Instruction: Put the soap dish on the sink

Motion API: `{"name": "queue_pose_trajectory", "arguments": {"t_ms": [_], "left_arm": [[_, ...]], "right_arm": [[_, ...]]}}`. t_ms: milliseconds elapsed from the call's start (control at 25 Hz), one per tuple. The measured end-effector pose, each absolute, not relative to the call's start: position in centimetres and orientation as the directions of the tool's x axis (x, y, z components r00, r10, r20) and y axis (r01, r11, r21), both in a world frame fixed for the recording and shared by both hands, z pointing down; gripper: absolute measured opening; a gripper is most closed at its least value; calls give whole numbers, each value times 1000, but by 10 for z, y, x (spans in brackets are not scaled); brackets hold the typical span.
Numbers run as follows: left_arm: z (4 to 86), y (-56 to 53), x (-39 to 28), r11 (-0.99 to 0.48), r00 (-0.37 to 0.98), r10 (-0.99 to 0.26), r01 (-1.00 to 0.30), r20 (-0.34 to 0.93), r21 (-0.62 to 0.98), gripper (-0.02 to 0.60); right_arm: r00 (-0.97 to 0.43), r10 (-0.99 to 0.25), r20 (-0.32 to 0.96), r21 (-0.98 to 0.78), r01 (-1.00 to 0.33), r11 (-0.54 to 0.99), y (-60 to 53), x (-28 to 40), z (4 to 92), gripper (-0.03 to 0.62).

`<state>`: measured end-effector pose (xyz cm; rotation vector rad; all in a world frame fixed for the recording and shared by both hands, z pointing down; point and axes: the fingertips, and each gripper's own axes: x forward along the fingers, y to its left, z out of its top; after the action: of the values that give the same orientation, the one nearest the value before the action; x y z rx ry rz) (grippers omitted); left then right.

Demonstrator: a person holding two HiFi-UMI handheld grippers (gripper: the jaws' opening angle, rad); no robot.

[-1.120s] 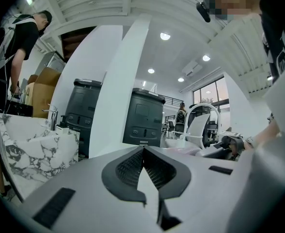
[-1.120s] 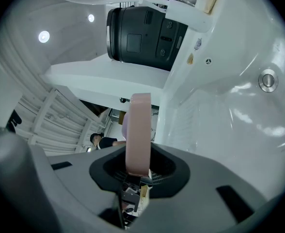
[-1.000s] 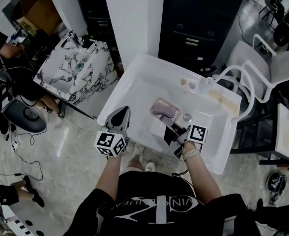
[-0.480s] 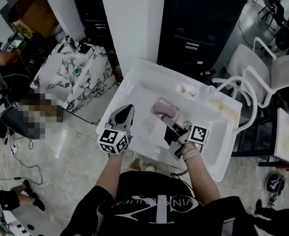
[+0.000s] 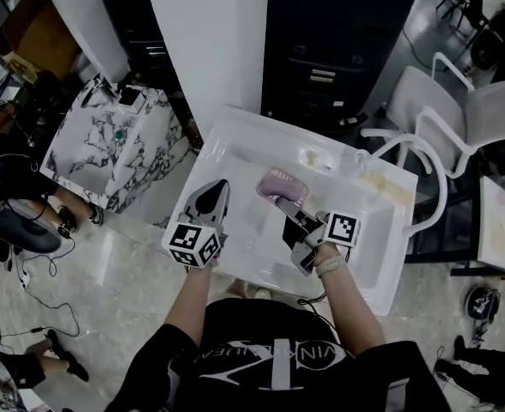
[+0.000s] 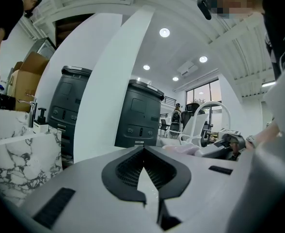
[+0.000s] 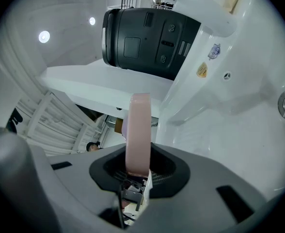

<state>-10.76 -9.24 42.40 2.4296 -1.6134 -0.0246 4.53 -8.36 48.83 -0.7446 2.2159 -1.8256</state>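
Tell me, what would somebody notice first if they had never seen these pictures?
The pink soap dish jumps out first: the right gripper pinches it over the big white sink in the middle. The left gripper, shut and empty, hovers near that sink's left edge. Off to the left stands a second sink with a black-and-white marble pattern.
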Motion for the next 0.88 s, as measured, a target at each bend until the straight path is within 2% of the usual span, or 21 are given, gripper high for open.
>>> {"name": "queue_pose_trajectory", "arguments": {"t_ms": [880], "left_arm": [[441, -152, -122, -439, 469, -872, -876, 140, 200, 15]], "right_arm": [[-835, -523, 169, -962, -255, 96, -131, 18, 503, 92]]}}
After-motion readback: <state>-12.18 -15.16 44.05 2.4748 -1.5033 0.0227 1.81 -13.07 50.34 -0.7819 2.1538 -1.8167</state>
